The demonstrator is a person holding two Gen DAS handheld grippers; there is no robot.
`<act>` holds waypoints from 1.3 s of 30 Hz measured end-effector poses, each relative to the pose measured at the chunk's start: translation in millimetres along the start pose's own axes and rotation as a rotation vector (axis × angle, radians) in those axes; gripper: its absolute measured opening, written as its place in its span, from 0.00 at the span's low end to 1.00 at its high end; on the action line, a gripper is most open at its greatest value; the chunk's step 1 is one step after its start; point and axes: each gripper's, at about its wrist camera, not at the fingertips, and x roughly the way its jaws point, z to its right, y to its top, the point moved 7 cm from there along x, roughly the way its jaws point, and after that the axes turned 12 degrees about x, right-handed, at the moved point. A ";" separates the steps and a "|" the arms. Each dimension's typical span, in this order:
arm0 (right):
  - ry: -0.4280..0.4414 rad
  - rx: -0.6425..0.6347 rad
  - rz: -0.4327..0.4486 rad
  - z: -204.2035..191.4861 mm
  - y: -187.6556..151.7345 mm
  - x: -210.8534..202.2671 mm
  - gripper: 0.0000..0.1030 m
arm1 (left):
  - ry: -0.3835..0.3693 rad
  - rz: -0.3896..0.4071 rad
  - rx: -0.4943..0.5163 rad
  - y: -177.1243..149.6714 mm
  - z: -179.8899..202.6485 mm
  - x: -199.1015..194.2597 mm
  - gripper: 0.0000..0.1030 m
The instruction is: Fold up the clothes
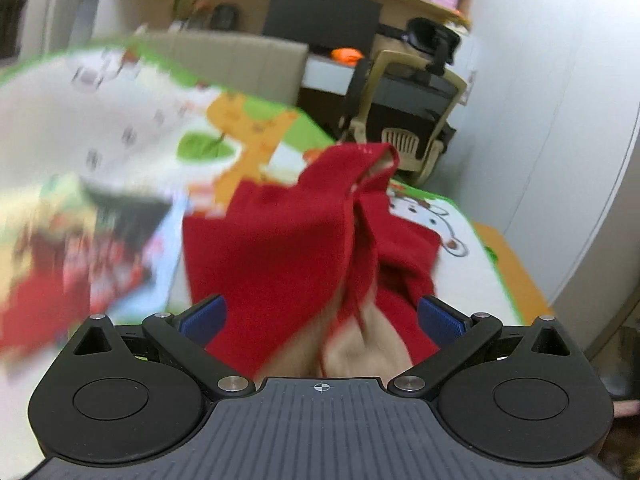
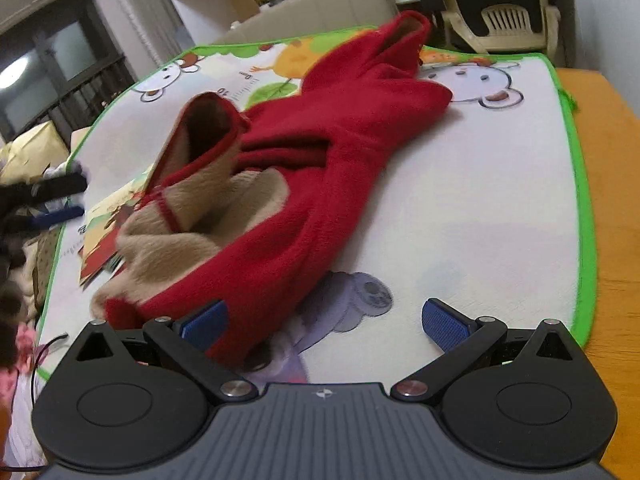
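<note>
Red fleece garment (image 2: 320, 152) with a beige fluffy lining lies crumpled on a play mat (image 2: 480, 200) printed with cartoon animals and edged in green; the mat covers an orange surface (image 2: 612, 160). The garment stretches from the near left to the far middle of the mat. The right gripper (image 2: 325, 322) has its jaws wide open and holds nothing; its left blue pad (image 2: 204, 324) is just beside the near edge of the cloth. The left gripper (image 1: 322, 318) also has wide open jaws, with red cloth bunched between them, not clamped. A beige chair (image 1: 404, 120) stands beyond the mat.
</note>
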 end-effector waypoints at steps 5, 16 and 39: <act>0.005 0.033 0.051 2.2 -4.7 1.2 1.00 | 0.054 -0.033 0.263 20.6 22.9 63.0 1.00; -0.100 -0.098 0.077 -4.3 6.8 -15.1 1.00 | 0.658 -0.102 0.105 -48.0 -157.2 -24.1 1.00; -0.865 -0.759 0.610 -23.5 72.3 -140.9 0.97 | 0.348 -0.097 0.463 -48.8 -53.4 -4.1 1.00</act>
